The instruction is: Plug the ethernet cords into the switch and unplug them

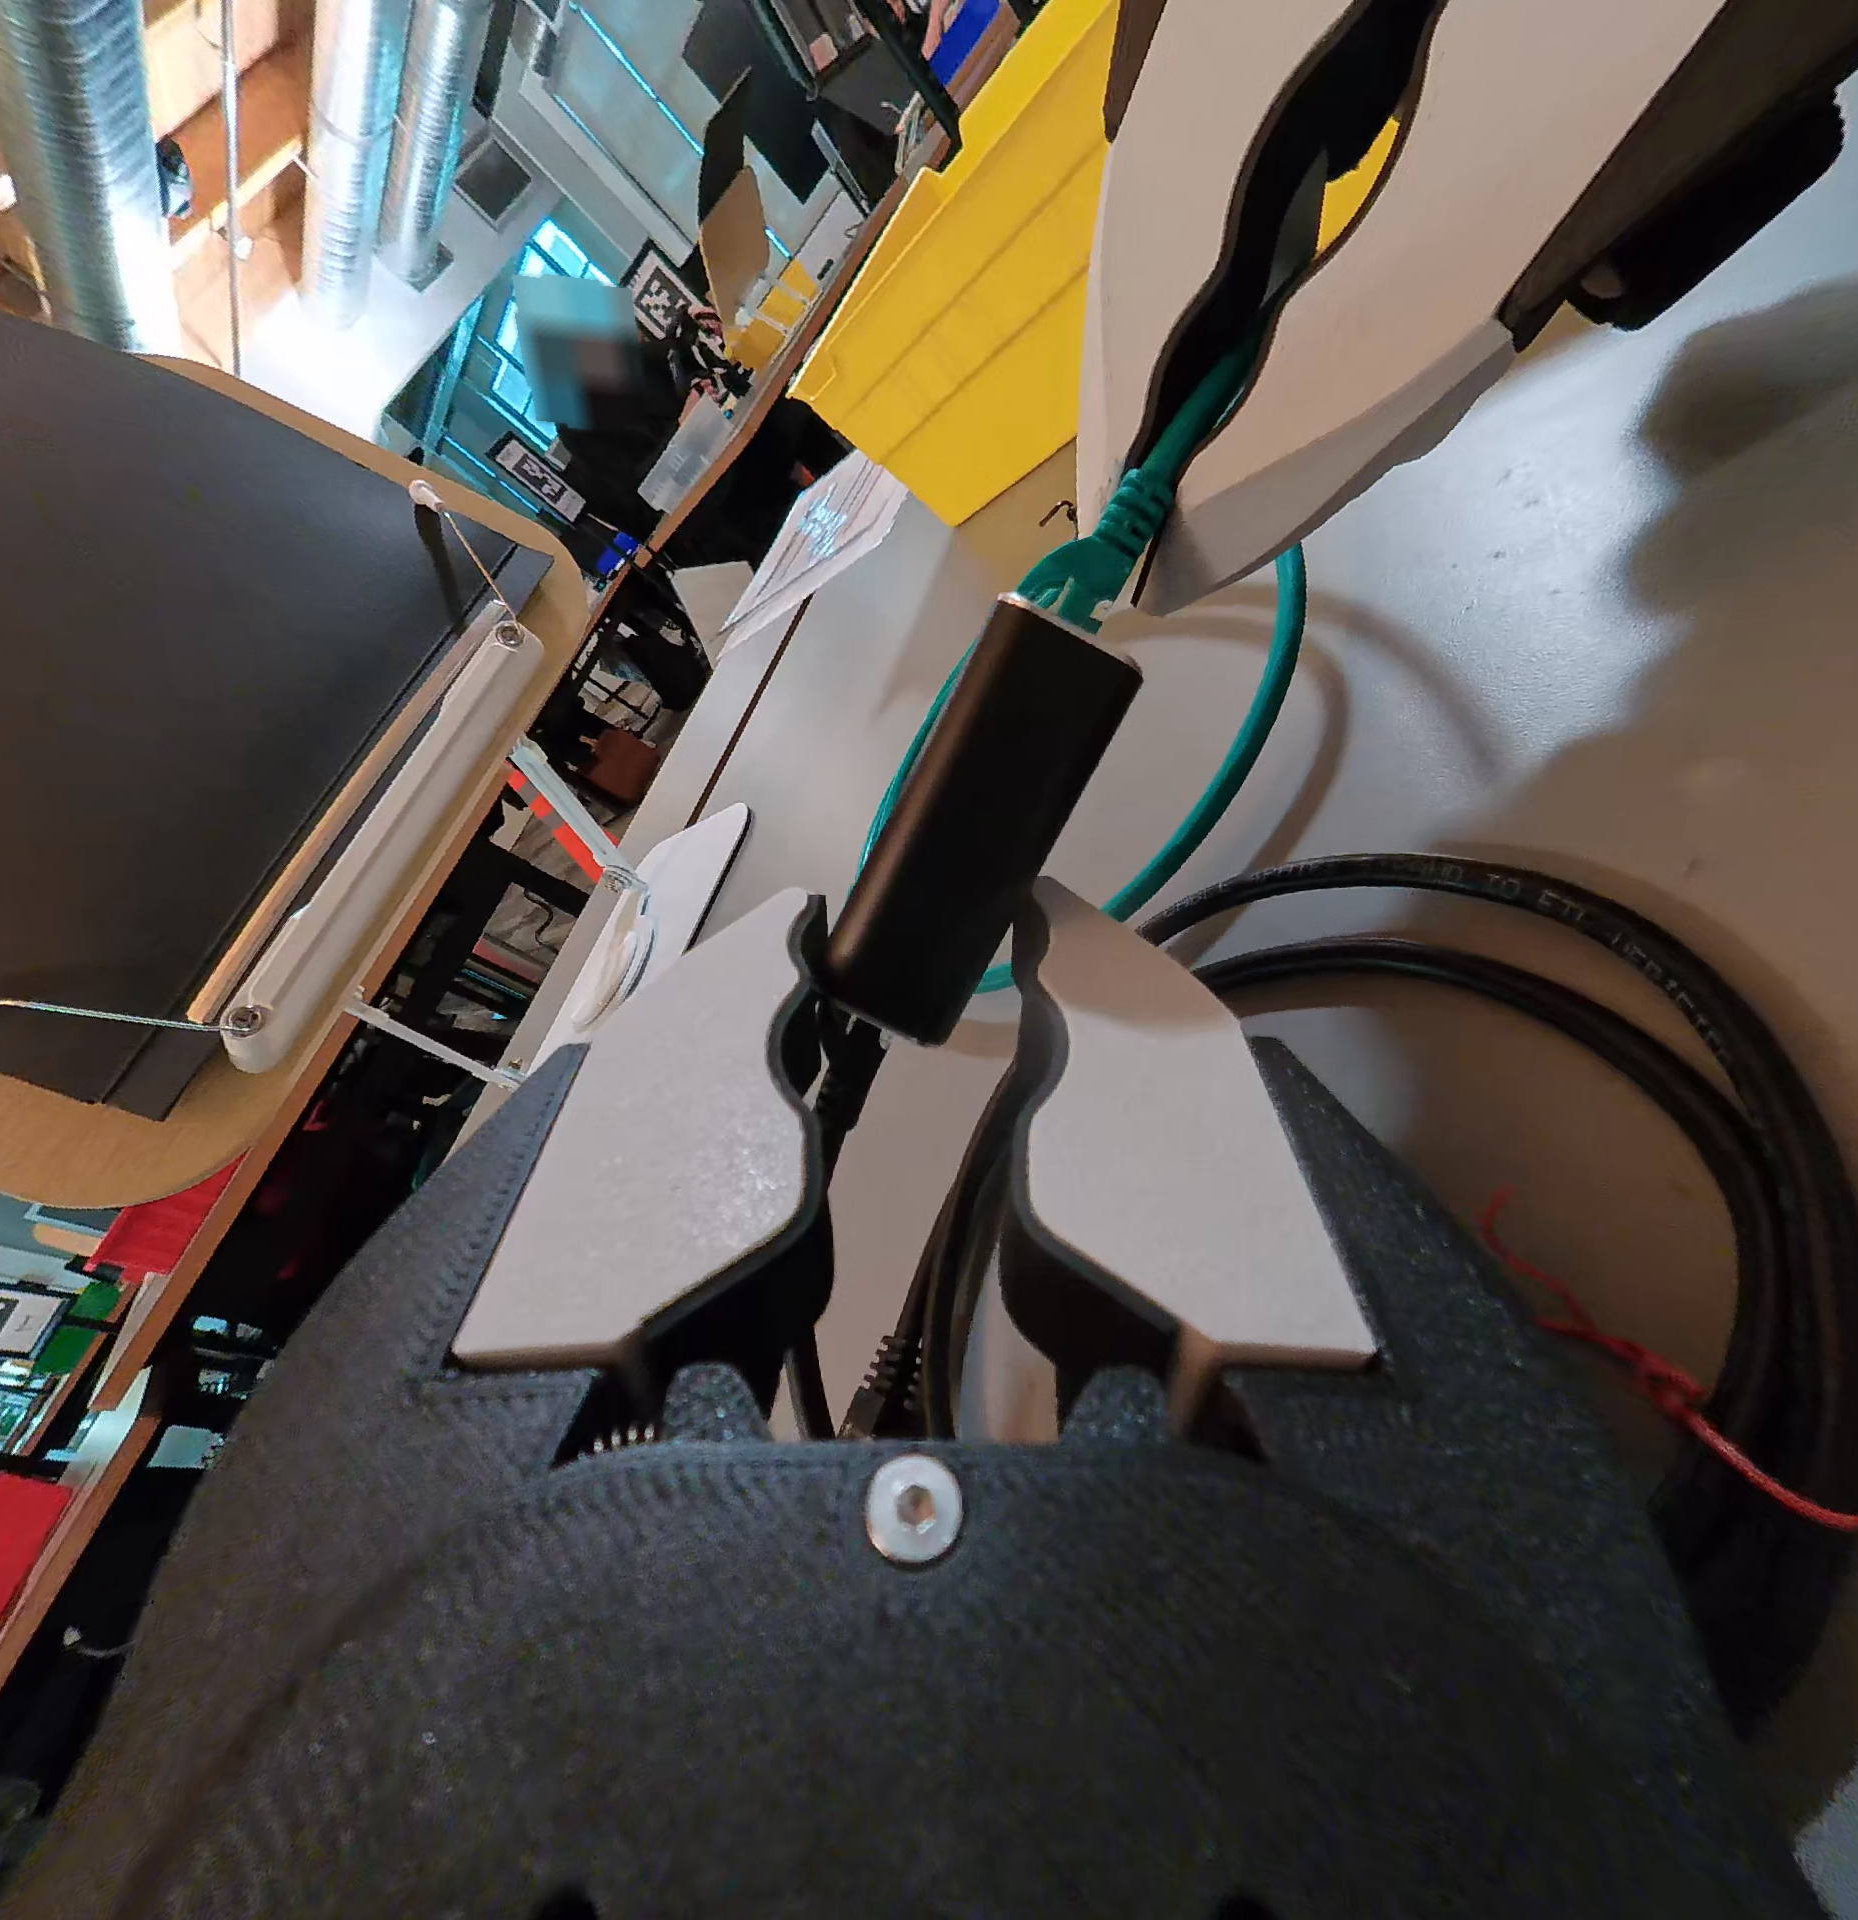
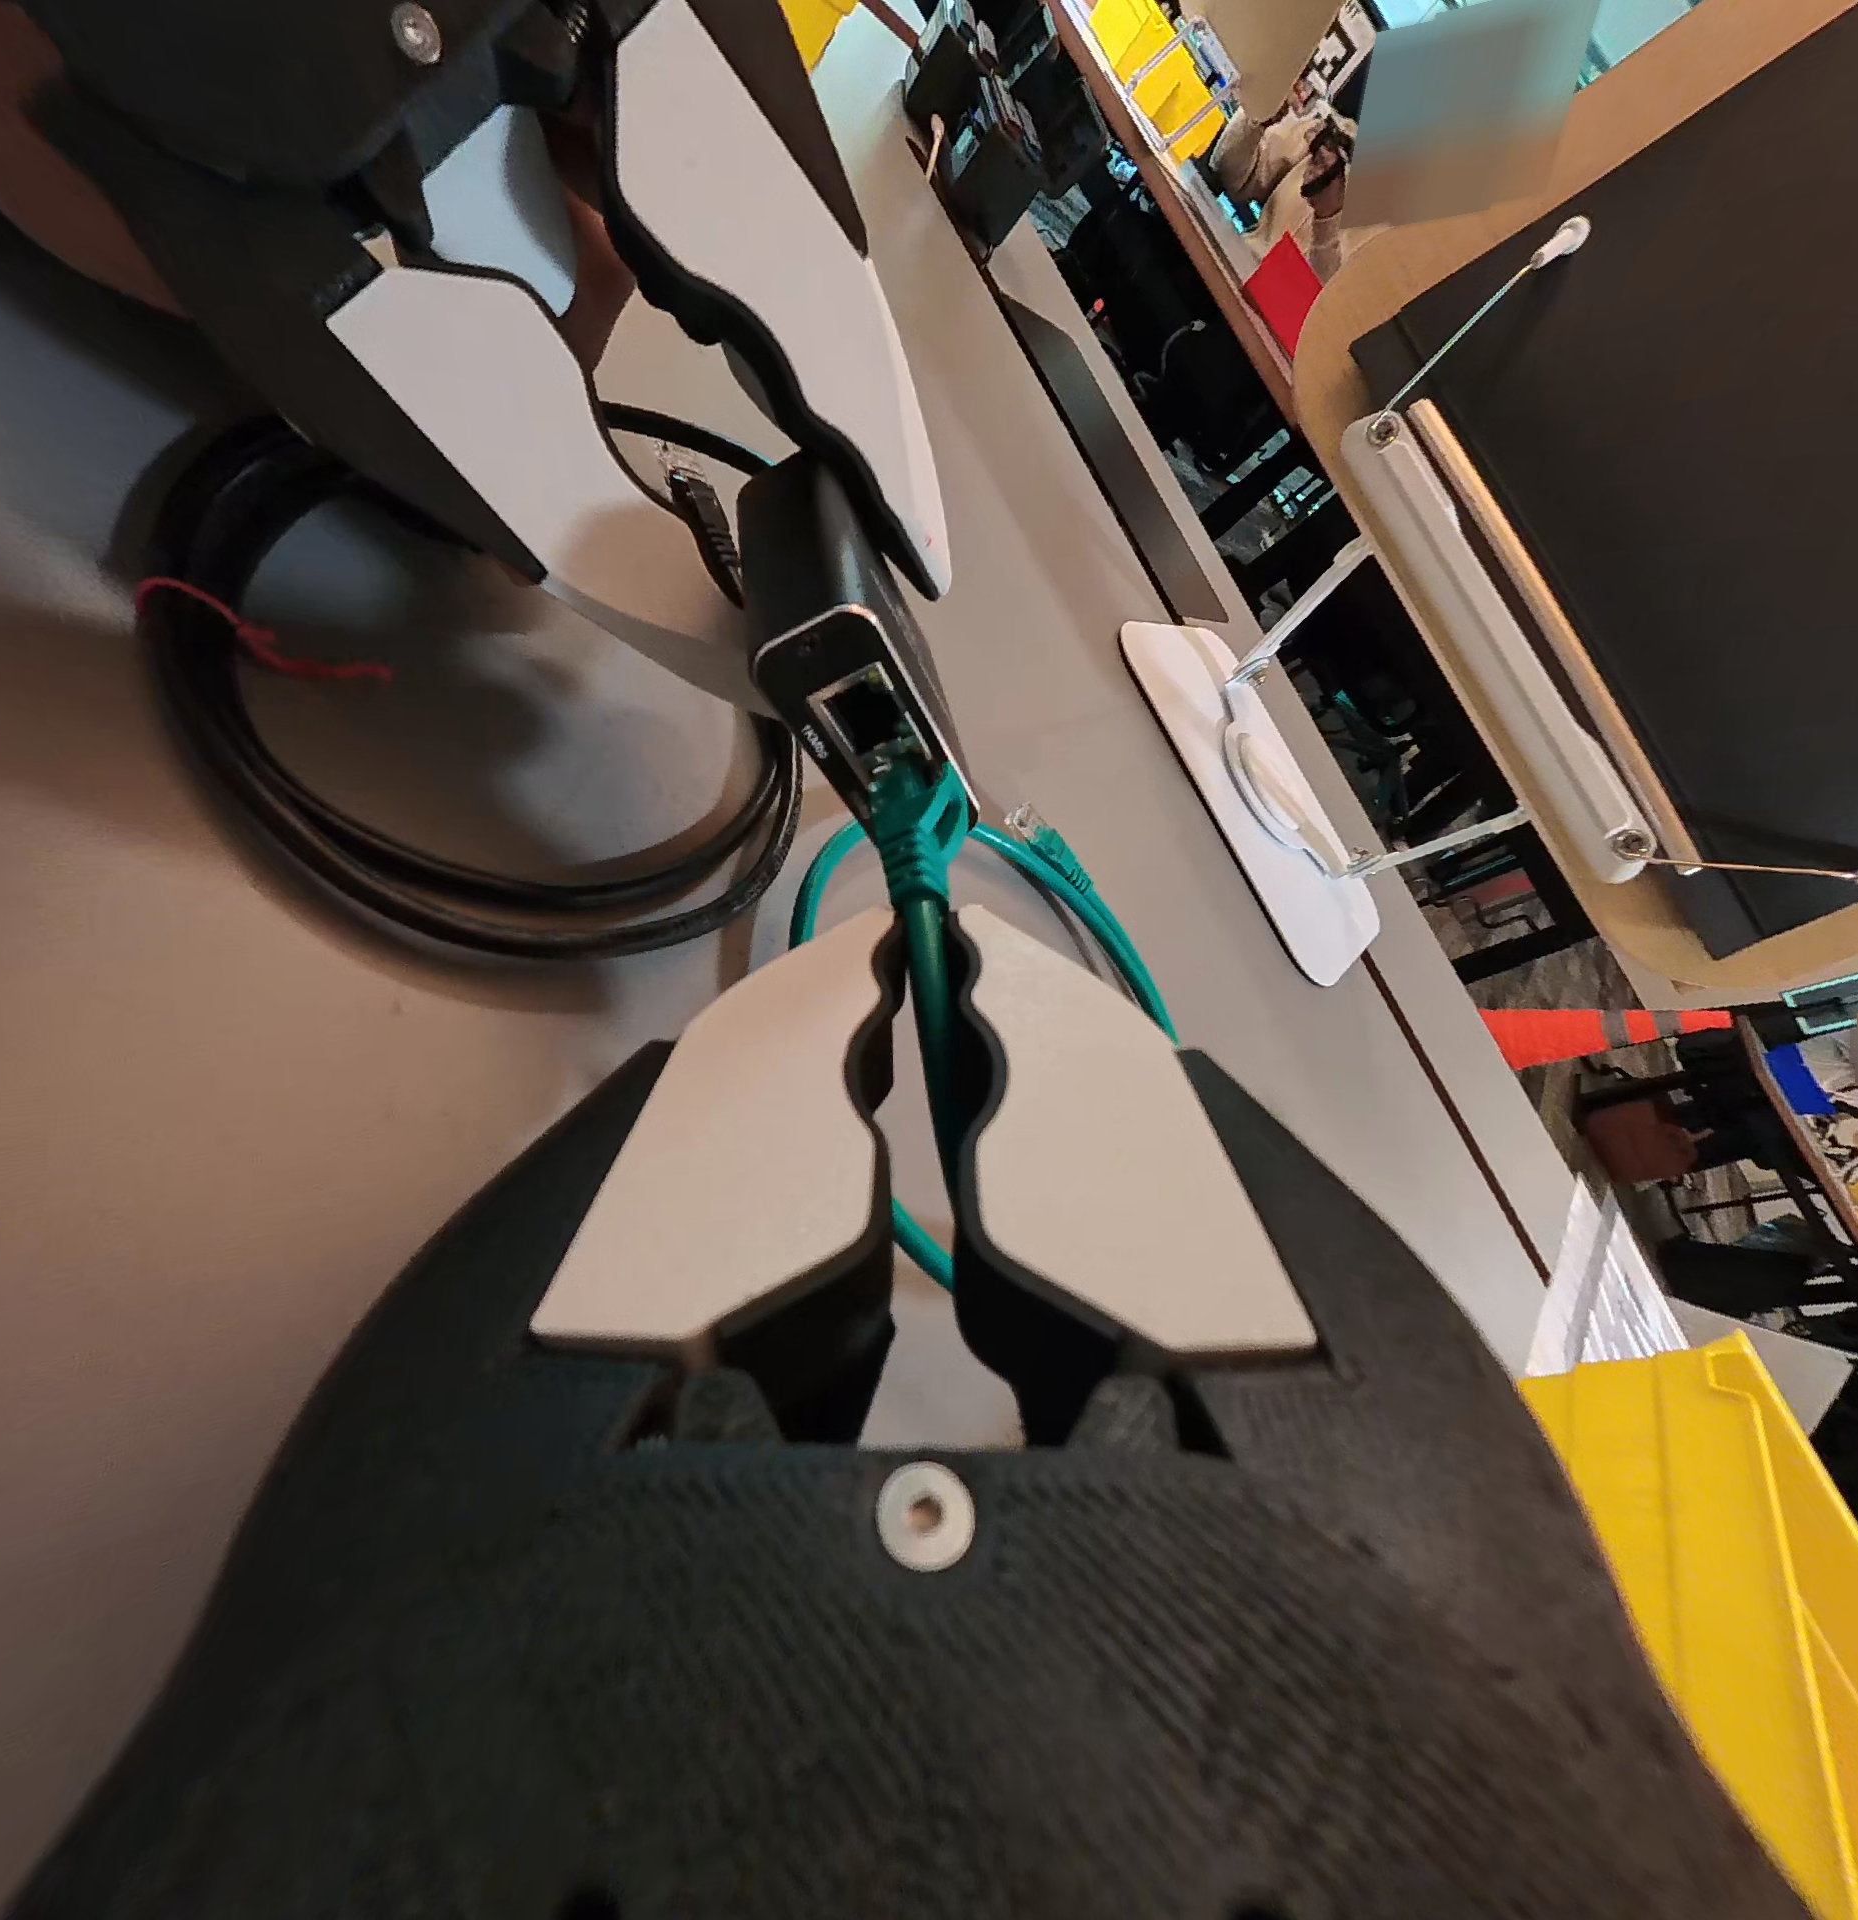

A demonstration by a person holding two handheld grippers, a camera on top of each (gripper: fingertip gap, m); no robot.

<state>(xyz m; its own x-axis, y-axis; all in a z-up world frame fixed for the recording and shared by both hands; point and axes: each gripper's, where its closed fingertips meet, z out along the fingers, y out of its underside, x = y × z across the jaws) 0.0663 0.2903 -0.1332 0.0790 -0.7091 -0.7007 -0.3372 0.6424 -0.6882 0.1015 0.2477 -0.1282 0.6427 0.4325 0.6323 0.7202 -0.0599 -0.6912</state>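
Both grippers up close: my left gripper (image 1: 920, 914) is clamped on the black switch (image 1: 982, 821), held above the grey table (image 1: 1527, 727); my right gripper (image 2: 925, 925) pinches the green ethernet cord (image 2: 930, 987), plug at the port. Black cable coil (image 2: 468, 894) crowds the left side; table edge is just right.

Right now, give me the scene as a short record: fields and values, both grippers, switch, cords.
left gripper: shut on the black switch, holding its rear end
right gripper: shut on the green cord, just behind its plug
green plug: at the switch's port, looks seated or nearly so; depth unclear
green cord free end: unplugged, lying on the table
black cord: coiled on the table, tied with red string
black cord plug: loose behind the switch
yellow bin: at the far side of the table
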